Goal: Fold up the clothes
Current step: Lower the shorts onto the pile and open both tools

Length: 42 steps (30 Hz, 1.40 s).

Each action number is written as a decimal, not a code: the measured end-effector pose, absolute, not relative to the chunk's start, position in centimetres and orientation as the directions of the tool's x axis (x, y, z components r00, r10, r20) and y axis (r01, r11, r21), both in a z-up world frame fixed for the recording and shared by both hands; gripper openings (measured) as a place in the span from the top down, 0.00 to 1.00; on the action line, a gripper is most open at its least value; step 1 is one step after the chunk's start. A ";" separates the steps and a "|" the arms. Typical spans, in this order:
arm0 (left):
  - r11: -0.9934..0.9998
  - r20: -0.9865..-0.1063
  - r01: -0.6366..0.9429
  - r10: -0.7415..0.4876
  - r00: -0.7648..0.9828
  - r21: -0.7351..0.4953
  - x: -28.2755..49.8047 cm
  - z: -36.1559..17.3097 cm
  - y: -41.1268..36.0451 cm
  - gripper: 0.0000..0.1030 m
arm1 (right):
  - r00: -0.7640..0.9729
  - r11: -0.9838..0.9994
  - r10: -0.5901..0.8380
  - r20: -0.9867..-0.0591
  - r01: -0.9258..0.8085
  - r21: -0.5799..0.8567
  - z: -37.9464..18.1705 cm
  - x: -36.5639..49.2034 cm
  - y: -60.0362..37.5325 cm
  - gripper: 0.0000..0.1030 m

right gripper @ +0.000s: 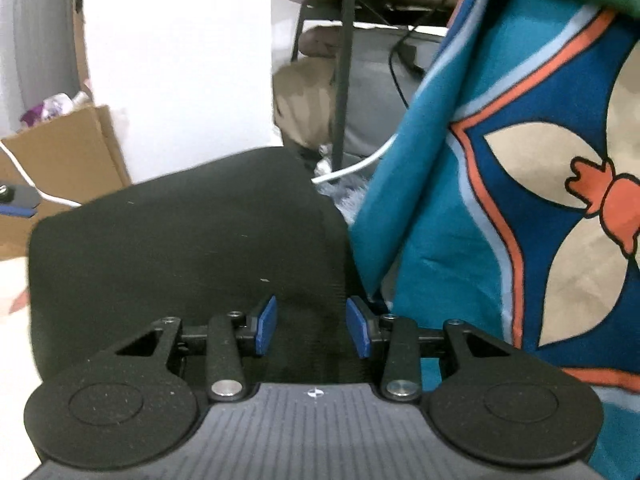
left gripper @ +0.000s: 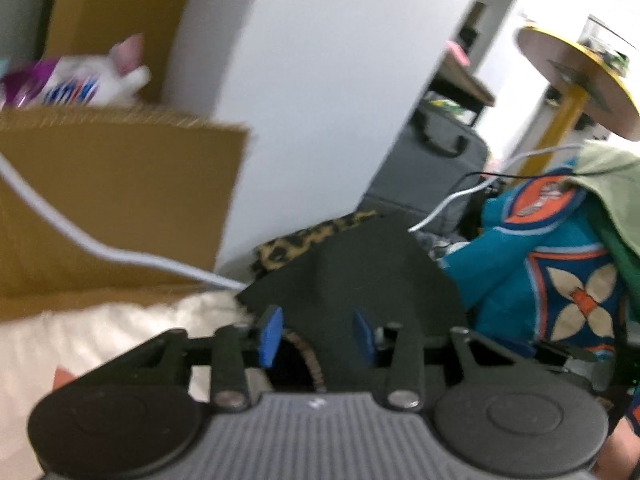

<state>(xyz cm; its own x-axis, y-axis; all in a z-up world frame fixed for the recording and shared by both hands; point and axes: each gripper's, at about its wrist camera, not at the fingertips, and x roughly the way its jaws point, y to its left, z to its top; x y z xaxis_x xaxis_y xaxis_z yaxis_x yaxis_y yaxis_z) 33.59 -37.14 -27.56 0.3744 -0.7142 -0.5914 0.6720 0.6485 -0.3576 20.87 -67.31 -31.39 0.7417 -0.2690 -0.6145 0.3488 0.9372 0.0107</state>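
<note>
On the cream bedding (left gripper: 80, 332), both tongs (left gripper: 318, 334) (right gripper: 312, 328) hover spread over black garment (right gripper: 180, 240).

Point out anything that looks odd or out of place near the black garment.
A white cable trails loose right beside the black garment, near the patterned teal cloth hanging at its right edge. Both the left gripper and right gripper are open over the garment.

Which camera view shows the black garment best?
The right wrist view: the black garment fills the middle, sharp, with its rounded outline visible beyond the open jaws. The left wrist view shows only a blurred, smaller part of it.
</note>
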 end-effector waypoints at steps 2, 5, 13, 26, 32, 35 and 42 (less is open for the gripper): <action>0.616 -0.582 0.712 -0.731 0.356 -0.339 33.0 -27.4 -38.3 0.66 | 0.747 0.943 -0.249 -0.617 0.332 0.022 -31.4 21.2 -66.8 0.56; 0.581 -0.609 0.747 -0.732 0.307 -0.323 32.5 -29.2 -40.4 0.68 | 0.744 0.952 -0.218 -0.632 0.306 0.032 -32.2 22.2 -66.0 0.56; 0.634 -0.661 0.709 -0.679 0.320 -0.309 35.0 -34.7 -41.9 0.97 | 0.700 0.950 -0.221 -0.679 0.312 0.013 -34.9 22.6 -66.5 0.56; 0.721 -0.663 0.643 -0.616 0.425 -0.258 34.8 -32.4 -38.1 0.85 | 0.632 0.903 -0.343 -0.695 0.426 -0.058 -35.0 19.4 -67.8 0.57; 0.684 -0.637 0.622 -0.681 0.360 -0.381 32.3 -31.7 -36.8 0.42 | 0.654 0.886 -0.306 -0.692 0.461 0.043 -34.1 17.5 -68.6 0.55; 0.674 -0.640 0.610 -0.694 0.329 -0.417 31.2 -32.6 -37.0 0.35 | 0.645 0.874 -0.302 -0.702 0.481 0.065 -34.5 16.9 -68.8 0.54; 0.665 -0.665 0.570 -0.702 0.257 -0.483 29.9 -36.3 -37.3 0.37 | 0.633 0.855 -0.298 -0.714 0.509 0.094 -36.0 15.9 -69.0 0.53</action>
<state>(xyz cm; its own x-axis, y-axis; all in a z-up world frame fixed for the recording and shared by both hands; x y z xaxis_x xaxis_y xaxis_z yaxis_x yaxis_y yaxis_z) 29.92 -37.30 -36.30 0.2566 -0.7018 -0.6645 0.5698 0.6652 -0.4826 15.87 -69.02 -35.95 0.6334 -0.2983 -0.7140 0.5092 0.8555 0.0943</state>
